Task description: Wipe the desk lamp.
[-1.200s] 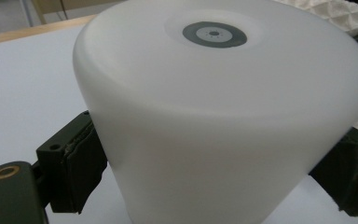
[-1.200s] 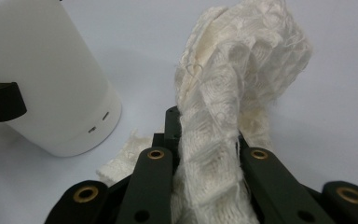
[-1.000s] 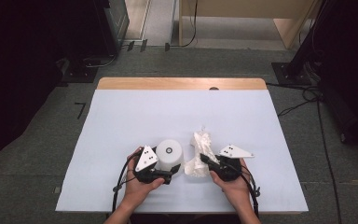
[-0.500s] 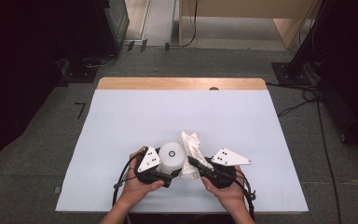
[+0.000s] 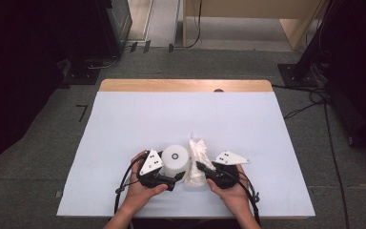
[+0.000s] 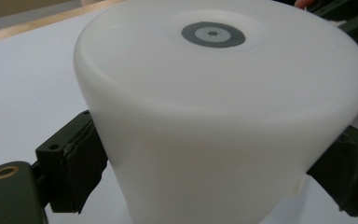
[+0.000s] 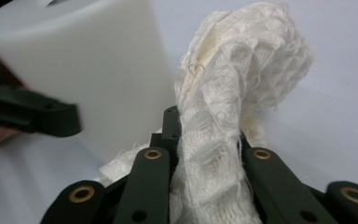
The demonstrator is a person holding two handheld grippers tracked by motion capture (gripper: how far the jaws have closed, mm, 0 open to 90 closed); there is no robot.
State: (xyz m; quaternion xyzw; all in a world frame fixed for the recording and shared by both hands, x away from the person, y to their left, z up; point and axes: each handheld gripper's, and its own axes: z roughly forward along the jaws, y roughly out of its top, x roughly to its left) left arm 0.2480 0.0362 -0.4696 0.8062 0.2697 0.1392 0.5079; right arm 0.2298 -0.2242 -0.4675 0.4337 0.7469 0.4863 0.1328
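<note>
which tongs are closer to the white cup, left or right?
Left. The left tongs are clamped around the upturned white cup, pads on both sides. The right tongs sit just beside it, shut on the white mesh cloth.

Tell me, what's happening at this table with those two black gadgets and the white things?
A person sits at a table covered in a pale blue sheet, holding a handheld gripper in each hand. The left gripper clamps a white, upside-down plastic cup by its sides, keeping it standing on the sheet. The right gripper is shut on a crumpled white mesh cloth, which rises bunched from between its jaws, right beside the cup. It looks like the cloth is meant for wiping the cup.
</note>
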